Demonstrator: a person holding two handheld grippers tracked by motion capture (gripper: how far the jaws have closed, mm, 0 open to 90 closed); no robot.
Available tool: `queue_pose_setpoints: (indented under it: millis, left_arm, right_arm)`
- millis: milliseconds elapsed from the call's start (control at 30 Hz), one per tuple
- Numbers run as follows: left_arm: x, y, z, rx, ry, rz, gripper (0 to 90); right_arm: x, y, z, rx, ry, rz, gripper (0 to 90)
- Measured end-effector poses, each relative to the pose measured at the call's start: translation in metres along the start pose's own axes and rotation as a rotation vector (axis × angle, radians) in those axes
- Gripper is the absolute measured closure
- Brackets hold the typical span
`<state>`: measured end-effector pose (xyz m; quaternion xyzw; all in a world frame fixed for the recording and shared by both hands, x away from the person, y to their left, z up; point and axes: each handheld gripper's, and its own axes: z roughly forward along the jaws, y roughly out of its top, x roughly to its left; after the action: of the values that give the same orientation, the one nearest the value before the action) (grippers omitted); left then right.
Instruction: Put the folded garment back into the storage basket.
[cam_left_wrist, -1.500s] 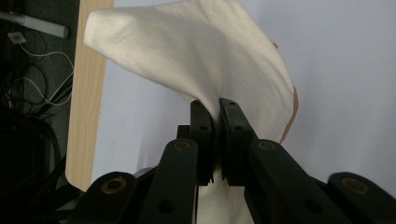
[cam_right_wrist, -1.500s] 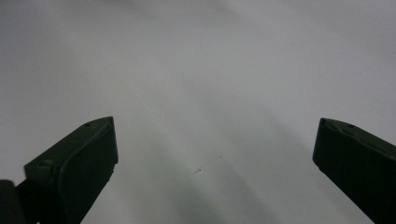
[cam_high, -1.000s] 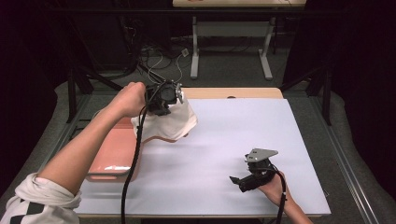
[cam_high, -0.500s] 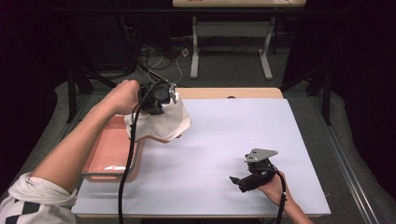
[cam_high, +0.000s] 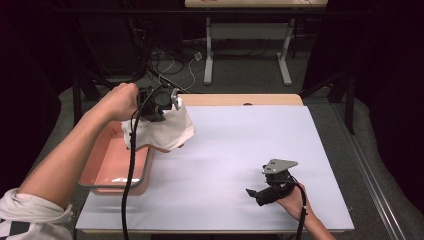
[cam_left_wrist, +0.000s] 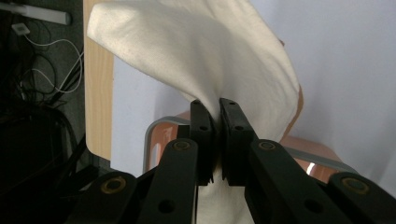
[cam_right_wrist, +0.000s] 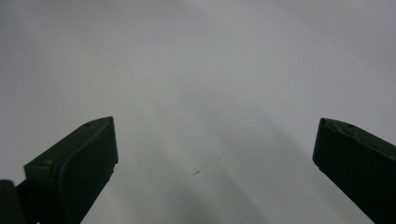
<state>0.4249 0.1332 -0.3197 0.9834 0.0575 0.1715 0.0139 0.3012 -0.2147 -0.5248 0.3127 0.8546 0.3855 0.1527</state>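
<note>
We hold the cream cloth (cam_high: 165, 131) pinched in the left gripper (cam_left_wrist: 215, 109), aloft above the pink tray (cam_high: 116, 165) at left of frame. The right gripper (cam_high: 253, 192), jaws wide and empty, rests lower right. We judge the lifting-out step underway; next, carry the cloth rightward onto the white table (cam_high: 240, 150).

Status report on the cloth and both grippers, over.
Left hand-held gripper shut on cream cloth, lifted over pink tray. Right hand-held gripper open, empty. Nothing in the way.
</note>
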Motion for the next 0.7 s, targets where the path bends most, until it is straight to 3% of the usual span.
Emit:
queue_pose_setpoints:
  millis: [400,700]
  left_arm:
    - [0.000,-0.027,-0.004,-0.001,0.011,-0.045,85.6]
    - [0.001,-0.043,-0.008,0.027,0.019,-0.067,85.5]
  right_arm:
    - [0.000,0.000,-0.001,0.008,0.005,-0.003,0.0]
    - [0.001,0.001,0.001,0.005,0.003,-0.009,0.0]
